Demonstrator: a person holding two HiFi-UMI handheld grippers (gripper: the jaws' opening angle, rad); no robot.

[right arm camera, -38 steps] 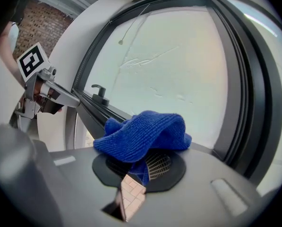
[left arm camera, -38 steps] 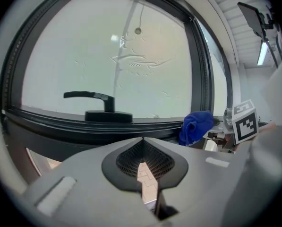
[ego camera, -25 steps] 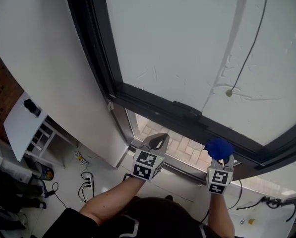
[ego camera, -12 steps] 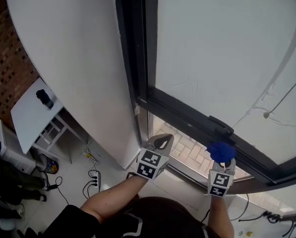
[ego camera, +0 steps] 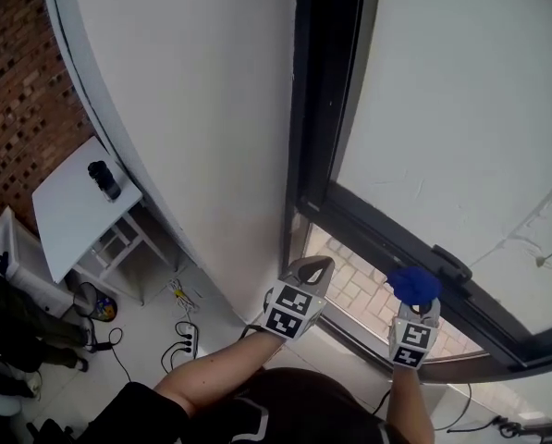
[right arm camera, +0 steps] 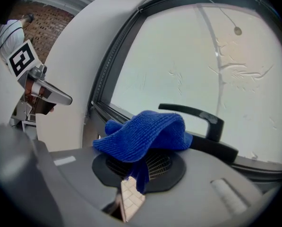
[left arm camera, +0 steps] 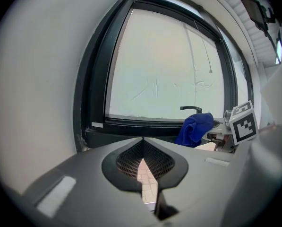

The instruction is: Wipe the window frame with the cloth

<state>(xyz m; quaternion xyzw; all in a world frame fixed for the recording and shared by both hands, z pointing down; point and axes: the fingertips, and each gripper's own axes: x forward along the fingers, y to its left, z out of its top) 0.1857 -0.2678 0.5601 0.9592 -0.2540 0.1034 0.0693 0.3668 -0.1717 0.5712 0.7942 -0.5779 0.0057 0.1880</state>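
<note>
A dark window frame [ego camera: 326,109] runs up the middle of the head view and along a lower rail [ego camera: 414,266] to the right. My right gripper [ego camera: 416,296] is shut on a blue cloth [ego camera: 412,283], just below that rail near the black window handle [ego camera: 451,265]. In the right gripper view the blue cloth [right arm camera: 145,134] bunches over the jaws in front of the handle [right arm camera: 197,117]. My left gripper [ego camera: 314,266] is shut with nothing in it, held left of the right one. The left gripper view shows the frame [left arm camera: 91,103], the cloth [left arm camera: 194,129] and the right gripper's marker cube [left arm camera: 243,125].
A white curved wall [ego camera: 192,109] stands left of the frame. Far below lie a white table [ego camera: 77,206] with a dark bottle [ego camera: 104,180], a power strip with cables [ego camera: 188,340], and a brick wall [ego camera: 12,81]. A cord with a knob [left arm camera: 210,71] hangs on the pane.
The head view has swung left, so the vertical frame post and the wall now fill the middle. Both grippers keep their places relative to the lower rail, the cloth still held.
</note>
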